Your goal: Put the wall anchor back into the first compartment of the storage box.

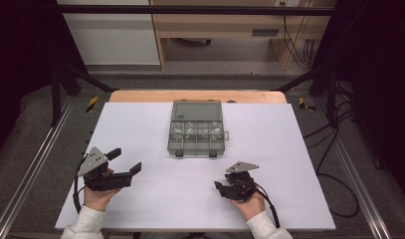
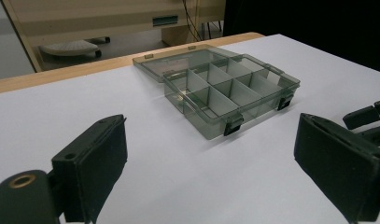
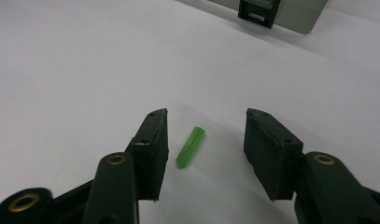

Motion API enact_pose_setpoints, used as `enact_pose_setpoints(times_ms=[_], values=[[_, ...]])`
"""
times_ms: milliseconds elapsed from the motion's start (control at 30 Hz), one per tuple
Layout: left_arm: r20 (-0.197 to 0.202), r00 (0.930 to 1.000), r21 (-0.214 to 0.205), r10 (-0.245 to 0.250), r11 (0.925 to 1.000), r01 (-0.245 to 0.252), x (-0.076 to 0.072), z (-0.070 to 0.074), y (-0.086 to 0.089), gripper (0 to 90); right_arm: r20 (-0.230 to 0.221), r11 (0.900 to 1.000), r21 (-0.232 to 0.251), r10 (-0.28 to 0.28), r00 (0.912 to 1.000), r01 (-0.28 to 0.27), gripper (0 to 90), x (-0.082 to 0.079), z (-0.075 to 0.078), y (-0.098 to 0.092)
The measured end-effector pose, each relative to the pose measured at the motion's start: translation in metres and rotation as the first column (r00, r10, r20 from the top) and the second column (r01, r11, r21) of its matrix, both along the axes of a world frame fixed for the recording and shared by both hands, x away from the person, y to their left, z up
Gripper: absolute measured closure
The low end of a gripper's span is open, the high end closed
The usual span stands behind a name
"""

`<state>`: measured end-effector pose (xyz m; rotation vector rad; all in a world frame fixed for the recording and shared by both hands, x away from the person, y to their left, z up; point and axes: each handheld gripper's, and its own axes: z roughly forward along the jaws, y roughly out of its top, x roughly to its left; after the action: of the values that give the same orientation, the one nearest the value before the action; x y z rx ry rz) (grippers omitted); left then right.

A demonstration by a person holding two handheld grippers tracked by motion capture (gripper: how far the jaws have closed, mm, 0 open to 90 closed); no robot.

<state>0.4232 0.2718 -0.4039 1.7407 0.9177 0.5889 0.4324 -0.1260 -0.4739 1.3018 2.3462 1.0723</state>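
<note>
The right gripper (image 3: 204, 140) sat low in the frame, jaws half open around a small green plug (image 3: 191, 147) on the white table (image 3: 75, 70), not touching it. Next it probably needed to squeeze gently, then lift.

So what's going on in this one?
A person at a white table works two grippers. The right gripper is low over the table with its fingers on either side of a small green ribbed plug, not touching it. The left gripper sits open and empty. An open compartment box lies ahead.
</note>
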Motion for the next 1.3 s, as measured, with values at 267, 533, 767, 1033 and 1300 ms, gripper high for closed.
enact_pose_setpoints(times_ms=[267, 533, 767, 1033, 1300], values=[[0.0, 1.0, 0.002, -0.002, 1.0, 0.002, 0.0, 0.0, 0.0, 9.4, -0.006, 0.9996, -0.027, 0.009, 0.9999, -0.009, 65.5, -0.001, -0.003, 0.005], [0.001, 1.0, -0.003, 0.0, 1.0, 0.0, 0.0, 0.0, -0.001, 9.4, 0.007, 0.9983, -0.048, 0.034, 0.9994, -0.034, 76.7, -0.001, -0.004, 0.004], [-0.001, 1.0, -0.004, 0.001, 1.0, -0.001, 0.0, 0.0, -0.001, 9.5, -0.012, 0.9988, -0.045, 0.019, 0.9998, -0.019, 83.3, 0.0, -0.003, 0.002], [-0.001, 1.0, -0.005, 0.0, 1.0, 0.0, 0.0, 0.0, -0.001, 9.5, -0.031, 0.9997, -0.013, 0.021, 0.9993, -0.021, 84.4, 0.004, 0.001, -0.002], [-0.001, 1.0, -0.008, 0.0, 1.0, 0.0, 0.0, 0.0, -0.001, 9.4, 0.013, 0.9989, 0.013, 0.044, 0.999, -0.044, 84.5, 0.006, 0.014, -0.009]])
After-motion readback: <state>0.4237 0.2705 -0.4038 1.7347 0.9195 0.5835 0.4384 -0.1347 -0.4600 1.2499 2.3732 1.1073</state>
